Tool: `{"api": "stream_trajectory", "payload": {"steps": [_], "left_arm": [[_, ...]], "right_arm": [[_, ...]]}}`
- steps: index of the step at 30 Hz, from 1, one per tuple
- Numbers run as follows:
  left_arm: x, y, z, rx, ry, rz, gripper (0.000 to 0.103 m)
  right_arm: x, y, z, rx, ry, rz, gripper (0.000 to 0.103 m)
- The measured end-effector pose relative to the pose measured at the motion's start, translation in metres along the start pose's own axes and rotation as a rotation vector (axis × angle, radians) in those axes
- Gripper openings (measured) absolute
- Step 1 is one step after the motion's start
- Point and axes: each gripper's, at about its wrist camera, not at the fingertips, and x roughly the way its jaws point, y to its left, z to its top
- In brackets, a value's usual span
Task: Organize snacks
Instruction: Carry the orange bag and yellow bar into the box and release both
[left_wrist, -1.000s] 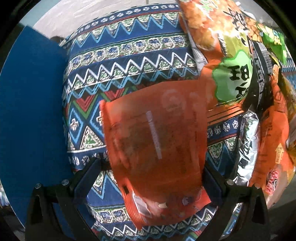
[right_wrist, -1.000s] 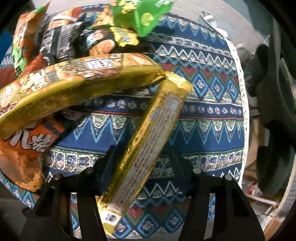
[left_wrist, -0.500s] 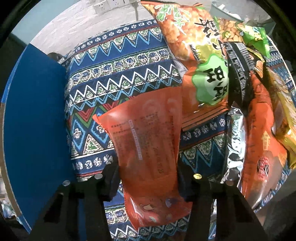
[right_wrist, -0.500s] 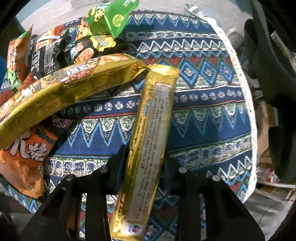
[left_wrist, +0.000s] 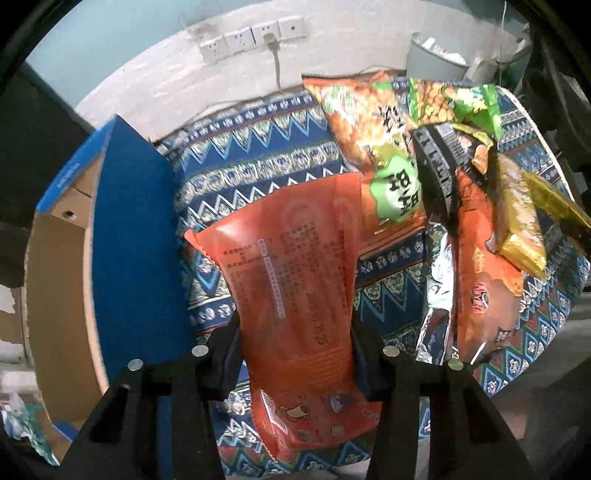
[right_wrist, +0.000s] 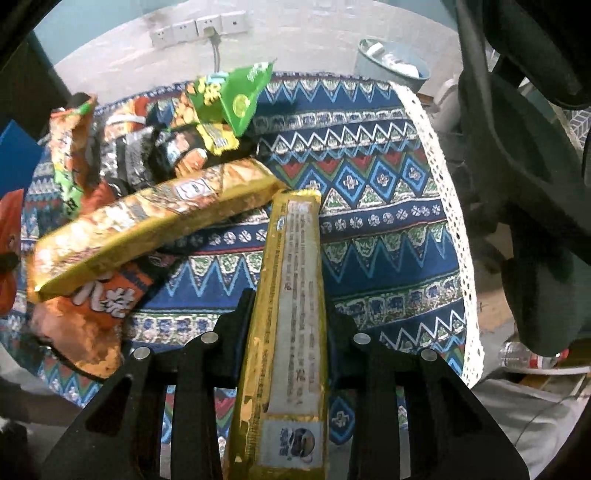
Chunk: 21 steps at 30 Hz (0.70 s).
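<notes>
My left gripper (left_wrist: 295, 332) is shut on an orange snack bag (left_wrist: 291, 266), held back side up above the patterned tablecloth (left_wrist: 258, 155). My right gripper (right_wrist: 288, 314) is shut on a long gold snack pack (right_wrist: 291, 295), lifted above the cloth (right_wrist: 369, 221). A pile of snacks lies between them: a second long gold pack (right_wrist: 147, 221), an orange bag (right_wrist: 96, 314), a black bag (right_wrist: 147, 155), a green peanut bag (right_wrist: 229, 96) and an orange-green chip bag (left_wrist: 369, 122).
An open cardboard box with blue sides (left_wrist: 129, 229) stands at the table's left edge. A grey bin (right_wrist: 391, 62) stands behind the table. A dark chair (right_wrist: 535, 184) is at the right. Wall sockets (left_wrist: 251, 37) are behind.
Both grippers have risen and pulled back with their packs, so more of the table, the box and the wall shows. The left gripper has closed tighter on the orange bag.
</notes>
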Motion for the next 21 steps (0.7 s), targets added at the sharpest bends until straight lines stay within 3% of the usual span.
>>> {"api": "stream_trajectory", "payload": {"steps": [5,9,15,21], "left_arm": [[-0.022,0.015,-0.006,-0.027,-0.028,-0.034,0.050],[-0.016,0.023,-0.002,-0.041,-0.043,-0.052,0.049],[-0.033,0.030,0.002,-0.040,-0.096,-0.052,0.050],[-0.056,0.040,0.003,-0.037,-0.157,-0.032,0.050]], "right_arm": [[-0.019,0.012,-0.010,0.012,-0.033,-0.009,0.027],[-0.033,0.015,-0.014,0.021,-0.049,-0.021,0.027],[-0.057,0.013,-0.012,0.029,-0.117,-0.037,0.027],[-0.082,0.034,0.000,-0.009,-0.209,-0.007,0.027]]}}
